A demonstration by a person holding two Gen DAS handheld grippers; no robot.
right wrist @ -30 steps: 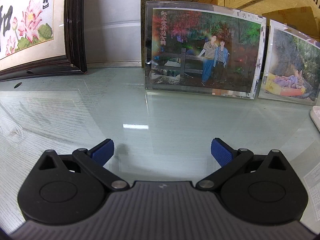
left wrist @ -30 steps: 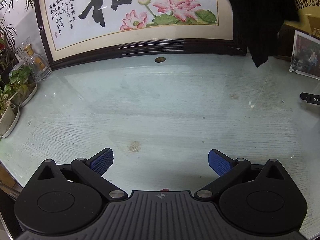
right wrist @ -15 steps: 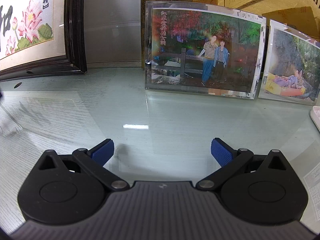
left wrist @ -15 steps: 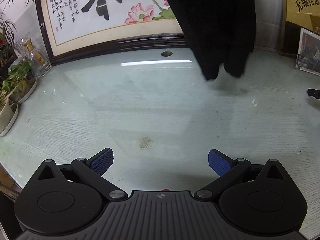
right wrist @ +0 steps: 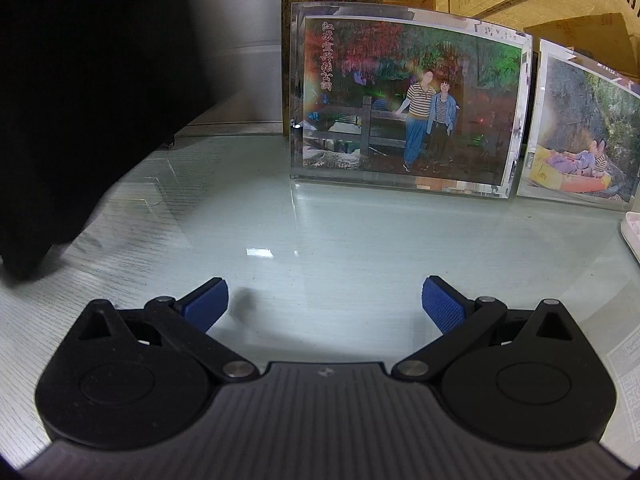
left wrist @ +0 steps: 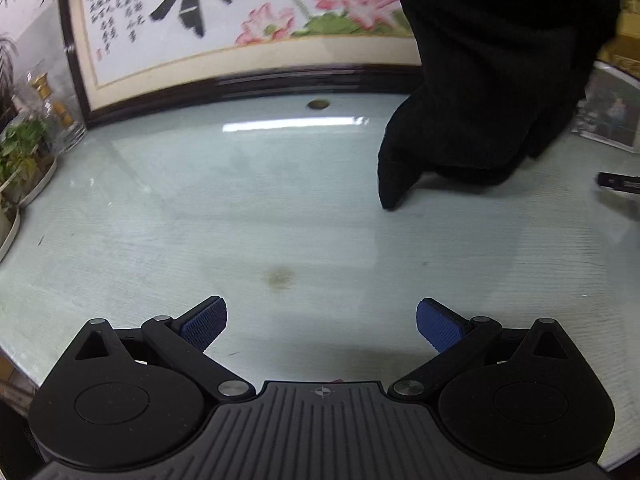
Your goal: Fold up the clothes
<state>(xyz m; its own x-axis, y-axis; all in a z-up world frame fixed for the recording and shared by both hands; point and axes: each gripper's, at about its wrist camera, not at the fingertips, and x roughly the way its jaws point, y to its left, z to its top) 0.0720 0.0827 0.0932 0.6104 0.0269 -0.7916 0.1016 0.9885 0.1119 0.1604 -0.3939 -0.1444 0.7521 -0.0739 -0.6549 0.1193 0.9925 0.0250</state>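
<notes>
A black garment (left wrist: 496, 68) hangs down from above at the far right of the glass table (left wrist: 240, 216), its lower folds touching the tabletop. It also fills the left of the right wrist view (right wrist: 80, 100). What holds it up is out of view. My left gripper (left wrist: 322, 324) is open and empty, low over the table's near edge, well short of the garment. My right gripper (right wrist: 325, 304) is open and empty, with the garment to its left.
A large framed calligraphy and lotus picture (left wrist: 248, 24) leans at the back. Potted plants (left wrist: 20, 152) and a glass bottle (left wrist: 48, 108) stand at the left. Two acrylic photo frames (right wrist: 408, 104) stand ahead of the right gripper. A small black object (left wrist: 620, 182) lies at the right.
The black garment has come down from above and its bottom now rests on the table. It has entered the right wrist view from the left. Both grippers stay open.
</notes>
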